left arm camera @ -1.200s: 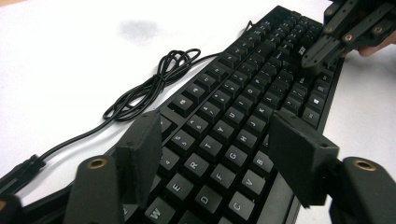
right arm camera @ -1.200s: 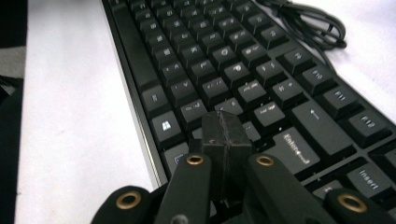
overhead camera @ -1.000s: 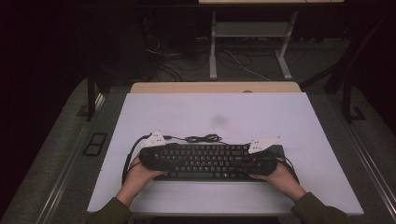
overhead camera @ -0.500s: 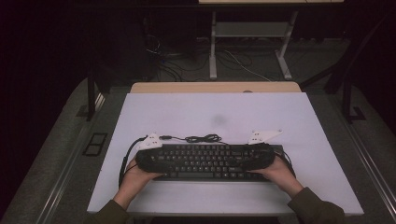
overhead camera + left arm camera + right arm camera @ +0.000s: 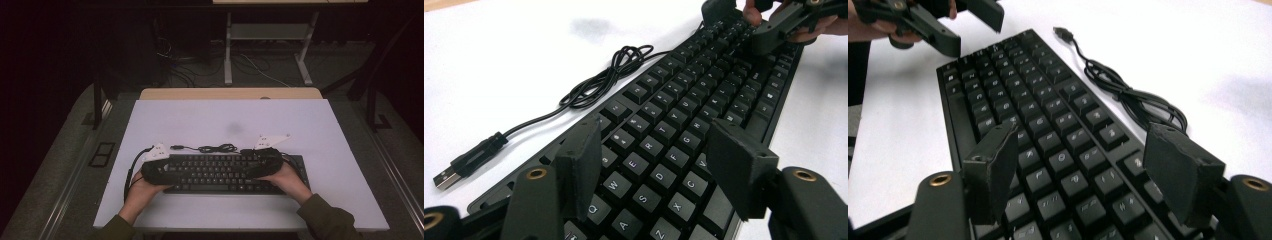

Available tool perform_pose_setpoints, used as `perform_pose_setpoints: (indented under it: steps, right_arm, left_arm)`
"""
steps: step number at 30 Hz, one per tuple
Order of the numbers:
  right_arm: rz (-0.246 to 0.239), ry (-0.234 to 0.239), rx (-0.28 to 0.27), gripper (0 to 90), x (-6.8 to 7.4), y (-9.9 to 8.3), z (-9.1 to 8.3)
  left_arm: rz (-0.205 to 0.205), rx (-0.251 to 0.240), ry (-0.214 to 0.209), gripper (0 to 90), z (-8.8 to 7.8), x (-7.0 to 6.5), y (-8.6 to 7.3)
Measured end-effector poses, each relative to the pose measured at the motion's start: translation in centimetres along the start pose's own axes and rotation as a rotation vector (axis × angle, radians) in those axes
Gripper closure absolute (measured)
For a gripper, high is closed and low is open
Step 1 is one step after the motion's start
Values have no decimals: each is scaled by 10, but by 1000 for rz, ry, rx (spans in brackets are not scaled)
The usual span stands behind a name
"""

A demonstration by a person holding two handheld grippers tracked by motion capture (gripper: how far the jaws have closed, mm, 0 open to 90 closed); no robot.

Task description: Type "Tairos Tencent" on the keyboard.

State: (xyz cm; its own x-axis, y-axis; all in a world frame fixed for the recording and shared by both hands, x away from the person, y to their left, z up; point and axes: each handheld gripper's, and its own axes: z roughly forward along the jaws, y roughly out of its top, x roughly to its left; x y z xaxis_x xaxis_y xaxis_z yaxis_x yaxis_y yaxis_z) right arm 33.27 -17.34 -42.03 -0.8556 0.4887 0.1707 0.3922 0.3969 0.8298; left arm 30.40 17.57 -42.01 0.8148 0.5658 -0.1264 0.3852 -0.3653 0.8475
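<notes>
While both jaws gape above it, the keyboard (image 5: 220,173) lies crosswise.

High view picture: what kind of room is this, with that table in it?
Probably a lab or workshop set up for recording, not a home. A white rectangular table holds just a black computer keyboard with its unplugged black USB cable, and loose cables trail on the dark floor behind.

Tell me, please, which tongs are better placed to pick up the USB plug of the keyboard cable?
Left, probably. The left tongs are open over the keyboard's left end, and the USB plug lies just beyond them; the right tongs are farther away.
</notes>
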Motion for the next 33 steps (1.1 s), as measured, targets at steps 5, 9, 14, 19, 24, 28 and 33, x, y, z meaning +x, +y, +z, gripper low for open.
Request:
perform_pose_setpoints:
  steps: [5, 9, 14, 19, 24, 28, 33]
  right_arm:
    - [3, 6, -17, 283, -1, 5, 5]
    - [3, 14, -24, 277, 0, 4, 7]
    - [11, 15, -19, 274, 0, 1, 8]
    - [7, 19, -13, 268, 1, -1, 9]
    - [4, 19, -13, 264, 2, -1, 10]
    - [6, 20, -14, 264, 3, -2, 10]
    - [4, 22, -11, 262, 3, -2, 10]
  left_arm:
    - [4, 5, 2, 464, 1, 1, -2]
    - [27, 25, 25, 553, 2, 2, -3]
    - [24, 58, 33, 730, 3, 2, -5]
    - [15, 83, 32, 891, 3, 5, -6]
    - [4, 94, 31, 892, 2, 7, -8]
    - [2, 97, 28, 892, 2, 7, -8]
    - [-7, 117, 27, 892, 2, 8, -10]
